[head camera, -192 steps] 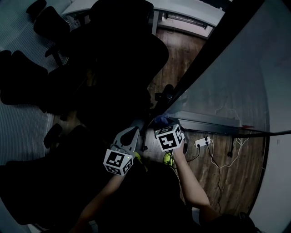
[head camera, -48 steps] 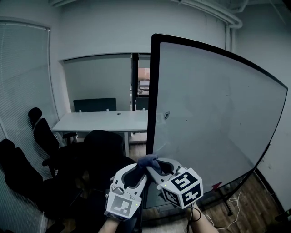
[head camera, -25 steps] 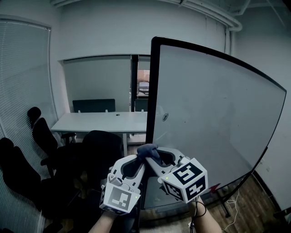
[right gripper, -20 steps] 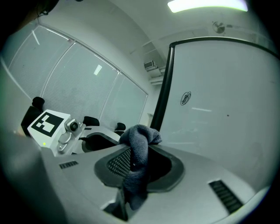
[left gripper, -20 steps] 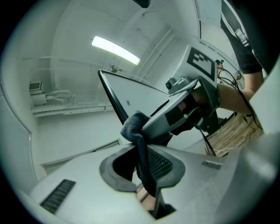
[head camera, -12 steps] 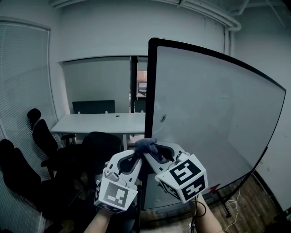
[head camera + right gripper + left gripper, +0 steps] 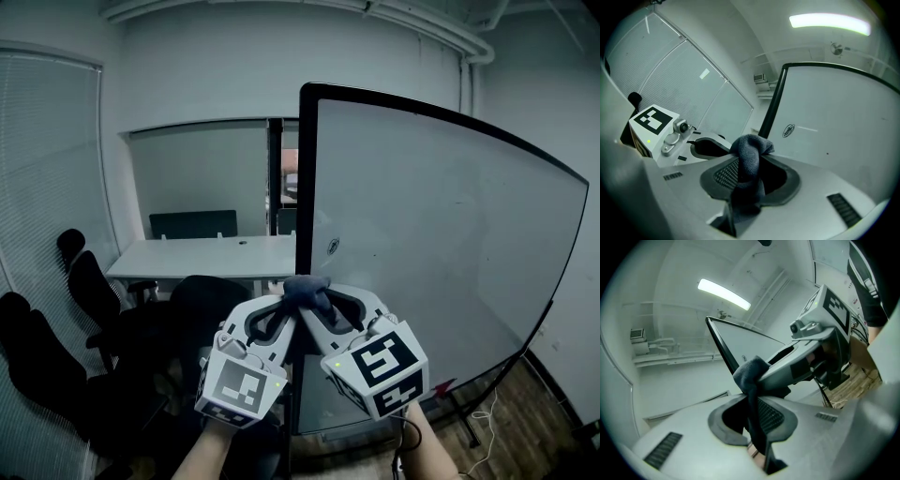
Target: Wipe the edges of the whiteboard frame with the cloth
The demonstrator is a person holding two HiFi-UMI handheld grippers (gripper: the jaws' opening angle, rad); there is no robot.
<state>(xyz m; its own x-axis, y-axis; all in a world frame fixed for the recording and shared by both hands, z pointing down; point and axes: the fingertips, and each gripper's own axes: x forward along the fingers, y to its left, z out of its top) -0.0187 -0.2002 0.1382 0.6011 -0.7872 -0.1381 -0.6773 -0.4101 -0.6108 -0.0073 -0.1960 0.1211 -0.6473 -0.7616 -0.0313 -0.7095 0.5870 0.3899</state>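
One cloth [image 7: 306, 289]: left gripper [image 7: 752, 418] jaws just closed pinching it, right gripper [image 7: 749, 178] jaws just opening around it; whiteboard [image 7: 441, 234] logo [image 7: 331, 247] illegible.

Office meeting room. Large black-framed whiteboard [image 7: 441, 234] standing on wood floor [image 7: 525, 422]. Long white table [image 7: 202, 255] near back wall, dark low screen panel [image 7: 192, 223] behind it. Black swivel chairs [image 7: 89, 281] along left side. Slatted blinds [image 7: 47, 187] covering left wall. Exposed pipes [image 7: 412, 19] under ceiling, fluorescent strip light [image 7: 724, 292] overhead. Plain pale walls, doorway [image 7: 289, 187] beyond table.
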